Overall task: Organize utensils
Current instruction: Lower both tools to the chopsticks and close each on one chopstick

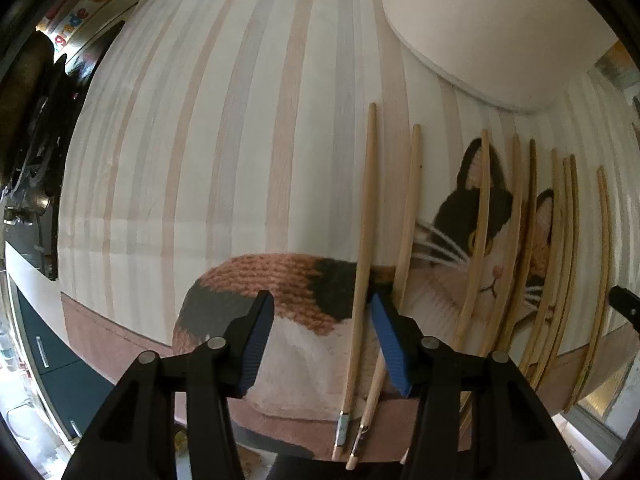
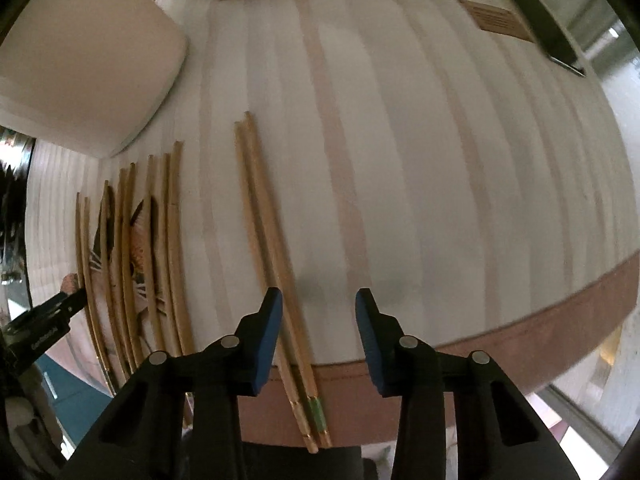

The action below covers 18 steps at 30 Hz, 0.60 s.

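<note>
Chopsticks all over a striped cloth with a cat picture, covering the table (image 2: 400, 160), every stick lying with its long axis from the near edge toward the far edge.

Left hand-held gripper (image 1: 322, 308) pointing down near the near edge, jaws partly spread, pressing on nothing. Between the jaws, close against the right-hand pad: one light chopstick (image 1: 362, 248), metal-capped butt over the near edge, tip toward the far edge. A second stick (image 1: 408, 216) just beyond that right pad, crossing under it low down. Further toward the right edge, a loose fan of about eight more sticks (image 1: 560, 248) over the cat's face. Pale tray (image 1: 500, 20) at the far right corner of this view.

Right hand-held gripper (image 2: 319, 312) also pointing down, jaws half spread, holding nothing. A touching pair of chopsticks (image 2: 272, 248), one with a green band at the butt, running lengthwise just inside the left pad and passing beneath it toward the near edge. Bare cloth under the rest of the gap. Fan of sticks (image 2: 132, 248) well apart to the left, the other gripper's tip showing beside it.

Judgement: sticks parallel to both pads, so closing across the width suits each; left nearer the single stick, right nearer the pair; each needing a slight sideways shift to centre its target
</note>
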Each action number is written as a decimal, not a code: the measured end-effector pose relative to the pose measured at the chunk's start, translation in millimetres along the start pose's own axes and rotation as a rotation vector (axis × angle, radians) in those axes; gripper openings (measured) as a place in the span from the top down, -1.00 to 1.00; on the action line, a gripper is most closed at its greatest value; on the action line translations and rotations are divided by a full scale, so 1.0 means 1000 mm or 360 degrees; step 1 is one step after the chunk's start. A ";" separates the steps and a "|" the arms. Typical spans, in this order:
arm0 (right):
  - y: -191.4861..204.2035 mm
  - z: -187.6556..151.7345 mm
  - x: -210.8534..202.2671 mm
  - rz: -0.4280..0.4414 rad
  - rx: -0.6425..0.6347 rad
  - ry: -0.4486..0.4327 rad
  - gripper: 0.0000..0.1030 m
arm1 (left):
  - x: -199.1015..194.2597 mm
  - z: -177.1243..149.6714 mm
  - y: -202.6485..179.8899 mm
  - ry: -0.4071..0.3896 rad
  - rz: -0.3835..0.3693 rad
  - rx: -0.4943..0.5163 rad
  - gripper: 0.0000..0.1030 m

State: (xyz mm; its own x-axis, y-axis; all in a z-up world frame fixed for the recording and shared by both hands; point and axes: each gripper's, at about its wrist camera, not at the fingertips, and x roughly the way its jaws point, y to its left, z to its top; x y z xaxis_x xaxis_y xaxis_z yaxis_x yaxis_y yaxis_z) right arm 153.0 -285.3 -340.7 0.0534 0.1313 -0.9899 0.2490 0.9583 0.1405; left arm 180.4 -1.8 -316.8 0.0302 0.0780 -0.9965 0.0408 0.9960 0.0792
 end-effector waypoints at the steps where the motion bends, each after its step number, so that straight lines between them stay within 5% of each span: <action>1: 0.004 0.001 0.004 -0.0020 -0.0029 0.0011 0.30 | 0.001 0.002 0.001 -0.0002 -0.0027 -0.0008 0.36; 3: 0.011 0.002 0.007 -0.0050 -0.0080 0.0004 0.37 | 0.000 0.003 0.003 0.0008 -0.0127 -0.0035 0.68; 8: 0.026 -0.002 0.013 -0.0250 -0.0162 -0.0017 0.87 | 0.001 0.001 0.000 0.0010 -0.0155 -0.0011 0.84; 14: 0.011 -0.013 0.024 -0.0285 -0.0060 0.0037 0.86 | -0.001 0.008 0.021 0.0074 -0.0336 -0.0085 0.82; 18: -0.002 -0.011 0.030 -0.0292 -0.0028 0.0055 0.86 | 0.000 0.014 0.030 0.0083 -0.0327 -0.0037 0.82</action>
State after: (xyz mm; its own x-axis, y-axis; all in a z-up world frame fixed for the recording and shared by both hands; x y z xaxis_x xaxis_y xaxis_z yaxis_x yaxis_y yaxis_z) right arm 144.0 -280.2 -370.4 -0.0248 -0.0379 -0.9990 0.2345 0.9712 -0.0427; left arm 195.2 27.5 -314.5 -0.0280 -0.1252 -0.9917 0.0179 0.9919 -0.1257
